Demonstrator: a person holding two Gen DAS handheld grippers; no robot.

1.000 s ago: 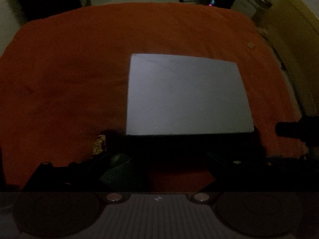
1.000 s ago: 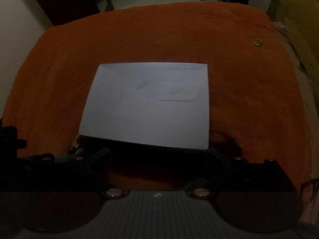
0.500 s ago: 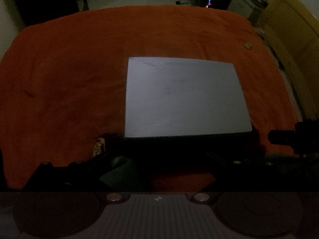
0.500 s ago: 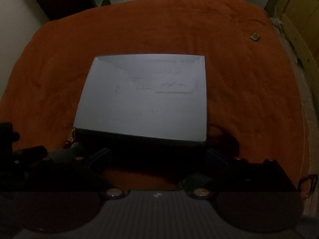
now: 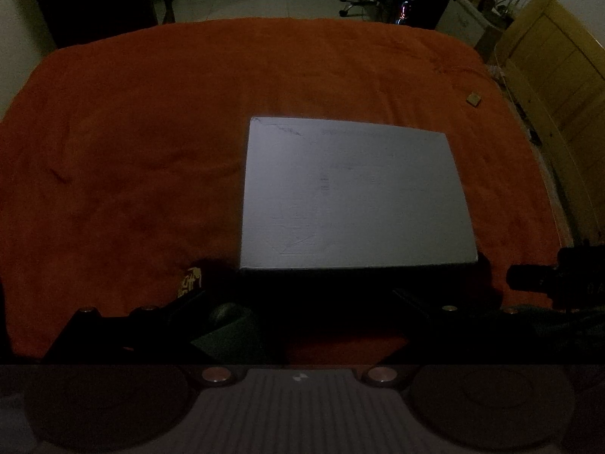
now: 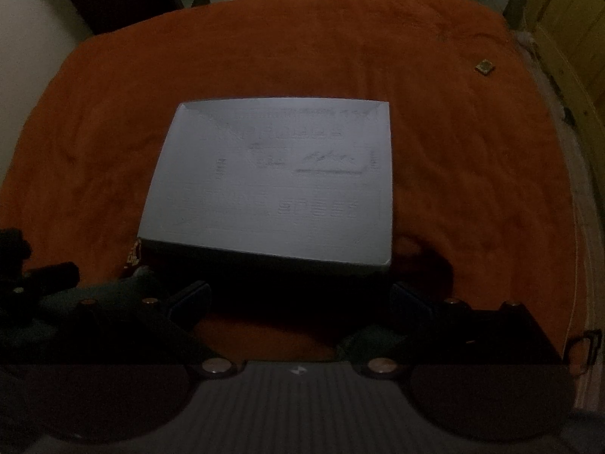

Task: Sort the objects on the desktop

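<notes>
A white flat box (image 5: 351,196) with faint print lies on the orange cloth (image 5: 132,151), right of centre in the left wrist view. In the right wrist view the box (image 6: 272,181) sits dead ahead. My left gripper (image 5: 298,302) stands open just short of the box's near edge, with nothing between its fingers. My right gripper (image 6: 298,299) is open too, its fingers level with the box's two front corners. A small gold-patterned packet (image 5: 189,282) lies by the box's near left corner. A small gold object (image 6: 485,66) rests far right on the cloth.
A dark part of the other gripper (image 5: 529,280) pokes in at the right edge of the left wrist view. A wooden panel (image 5: 559,87) stands along the right side. Office chairs and floor lie beyond the cloth's far edge. The scene is very dim.
Both views have tilted up slightly, showing more of the room beyond the cloth. The box's near wall now shows in the right wrist view. Both grippers stayed open.
</notes>
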